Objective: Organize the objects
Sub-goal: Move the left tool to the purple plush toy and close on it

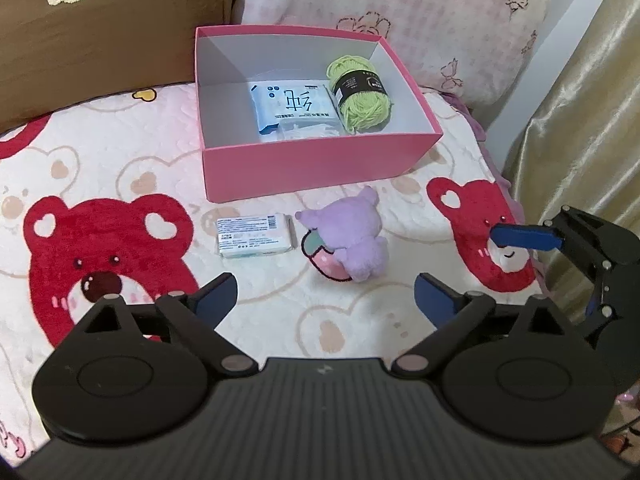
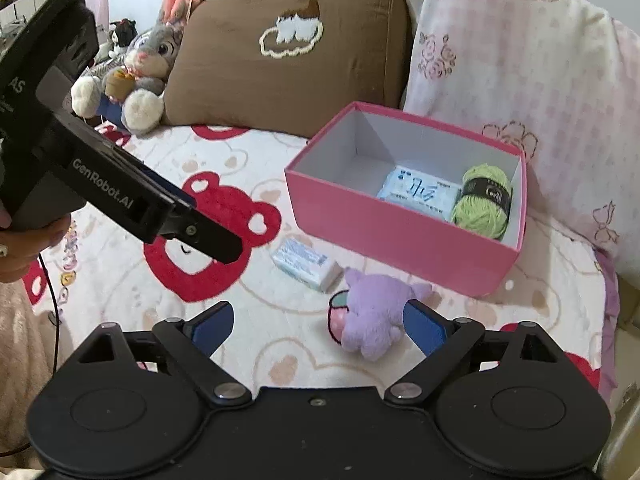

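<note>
A pink open box [image 1: 304, 168] [image 2: 384, 236] stands on the bed and holds a blue-white tissue pack [image 1: 292, 110] [image 2: 420, 194] and a green yarn ball [image 1: 360, 94] [image 2: 482, 202]. In front of it lie a small tissue pack [image 1: 254, 236] [image 2: 306, 264] and a purple plush toy [image 1: 352, 240] [image 2: 372, 318]. My left gripper [image 1: 324, 296] is open and empty, just short of the plush. My right gripper [image 2: 318, 320] is open and empty, with the plush close by its right finger. The right gripper also shows at the right of the left wrist view [image 1: 584, 248].
The bed has a white blanket with red bears [image 1: 100, 248] [image 2: 224, 240]. A brown pillow [image 2: 288, 60] and a pink-white pillow [image 2: 520, 92] lean behind the box. A grey rabbit plush [image 2: 136, 76] sits at the back left. A gold curtain [image 1: 580, 100] hangs at the right.
</note>
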The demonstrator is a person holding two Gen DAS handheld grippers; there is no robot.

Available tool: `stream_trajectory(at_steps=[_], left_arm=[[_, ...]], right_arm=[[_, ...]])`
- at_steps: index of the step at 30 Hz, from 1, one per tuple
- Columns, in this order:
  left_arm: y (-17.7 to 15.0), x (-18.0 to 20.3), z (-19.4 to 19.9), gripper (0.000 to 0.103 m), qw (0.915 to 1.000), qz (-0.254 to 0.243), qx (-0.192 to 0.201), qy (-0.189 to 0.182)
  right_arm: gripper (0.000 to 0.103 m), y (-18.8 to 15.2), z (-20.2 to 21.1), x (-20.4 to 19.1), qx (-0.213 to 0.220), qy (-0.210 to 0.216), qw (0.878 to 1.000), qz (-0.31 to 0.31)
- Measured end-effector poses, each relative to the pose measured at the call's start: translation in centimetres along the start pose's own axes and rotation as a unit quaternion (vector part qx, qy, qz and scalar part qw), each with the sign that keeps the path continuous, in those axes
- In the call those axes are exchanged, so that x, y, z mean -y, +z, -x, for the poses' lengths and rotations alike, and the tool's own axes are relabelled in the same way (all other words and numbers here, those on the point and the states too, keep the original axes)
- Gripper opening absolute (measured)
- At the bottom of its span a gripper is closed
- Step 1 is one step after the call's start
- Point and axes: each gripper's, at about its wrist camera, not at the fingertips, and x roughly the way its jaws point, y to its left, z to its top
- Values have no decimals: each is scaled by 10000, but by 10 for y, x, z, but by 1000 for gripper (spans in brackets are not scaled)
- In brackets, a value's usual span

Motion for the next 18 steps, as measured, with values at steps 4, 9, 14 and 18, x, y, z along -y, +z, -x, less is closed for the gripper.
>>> stream_trajectory(at_steps=[4,9,14,18], left_arm=[[-5,0,-19,98,9999,88,137,22],[-12,-7,-42,98,9988,393,284,-74],[-18,-11,-62,98,9972,516,542,-41],[-27,-17,-83,98,9961,636,612,58]], right_arm=[[94,-11,-11,2,100,-69,9999,50],[94,-26,-30,11,332,91,9994,-7],[94,-41,-61,15,349,-140,9992,155],[94,-55,-83,19,434,-508,9974,273]])
